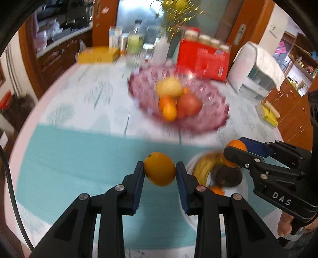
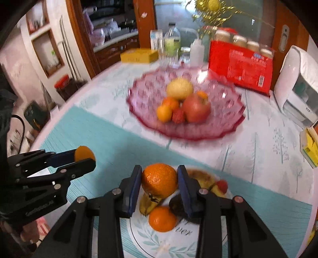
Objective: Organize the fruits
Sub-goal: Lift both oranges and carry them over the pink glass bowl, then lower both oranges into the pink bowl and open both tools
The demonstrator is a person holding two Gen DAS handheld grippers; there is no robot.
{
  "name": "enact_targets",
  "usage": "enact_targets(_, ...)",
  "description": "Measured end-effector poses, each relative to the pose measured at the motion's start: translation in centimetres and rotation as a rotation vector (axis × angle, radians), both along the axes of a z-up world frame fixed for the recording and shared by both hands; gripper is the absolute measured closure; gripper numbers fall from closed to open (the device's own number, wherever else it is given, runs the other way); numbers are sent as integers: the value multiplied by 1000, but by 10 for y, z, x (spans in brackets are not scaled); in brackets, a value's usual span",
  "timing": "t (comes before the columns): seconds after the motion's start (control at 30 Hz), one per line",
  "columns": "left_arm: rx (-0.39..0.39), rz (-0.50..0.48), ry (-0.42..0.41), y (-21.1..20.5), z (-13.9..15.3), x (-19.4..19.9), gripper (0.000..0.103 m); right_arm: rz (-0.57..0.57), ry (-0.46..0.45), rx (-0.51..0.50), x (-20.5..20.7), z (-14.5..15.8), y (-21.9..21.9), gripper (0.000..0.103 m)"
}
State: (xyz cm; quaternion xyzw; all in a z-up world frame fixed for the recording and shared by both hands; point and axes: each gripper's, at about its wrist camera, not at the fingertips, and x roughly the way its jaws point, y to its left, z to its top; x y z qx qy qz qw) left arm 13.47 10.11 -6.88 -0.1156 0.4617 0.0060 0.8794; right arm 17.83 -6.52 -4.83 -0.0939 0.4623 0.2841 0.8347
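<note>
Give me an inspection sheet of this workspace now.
Surface: table with teal mat.
Job's things: pink bowl holding fruit; white plate with banana, orange, strawberry and a dark fruit.
Clutter: red box, yellow box, bottles, white appliance.
Grippers: left gripper and right gripper each shut on an orange.
Cables: dark cable off the table's left.
Surroundings: wooden cabinets, doors.

Wooden cabinets [image 1: 59,53] line the room's left side, beside a white wall [image 2: 21,65] with recessed shelves. A wooden door frame [image 2: 144,23] borders frosted glass [image 1: 135,13] behind the bench [image 2: 264,142].
</note>
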Motion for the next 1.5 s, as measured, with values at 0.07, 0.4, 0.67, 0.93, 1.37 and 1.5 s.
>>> enact_targets(0.07, 18, -12, -39, 4, 26, 15, 72, -7, -25, 28, 9, 19, -2, 66)
enact_targets(0.4, 108, -39, -191, 25, 125, 82, 72, -53, -195, 117, 68, 112, -11, 66)
enact_targets(0.67, 116, -61, -139, 32, 106, 138, 72, -98, -164, 117, 112, 98, -4, 66)
enact_targets(0.93, 111, -132, 8, 24, 22, 180, 72, -148, 11, 51, 148, 12, 1, 66)
enact_targets(1.37, 121, -186, 144, 16, -58, 215, 72, -239, 173, -25, 171, -63, -17, 64)
enact_targets(1.5, 129, -181, 146, 16, -60, 215, 60, -265, 202, -24, 175, -67, -20, 64)
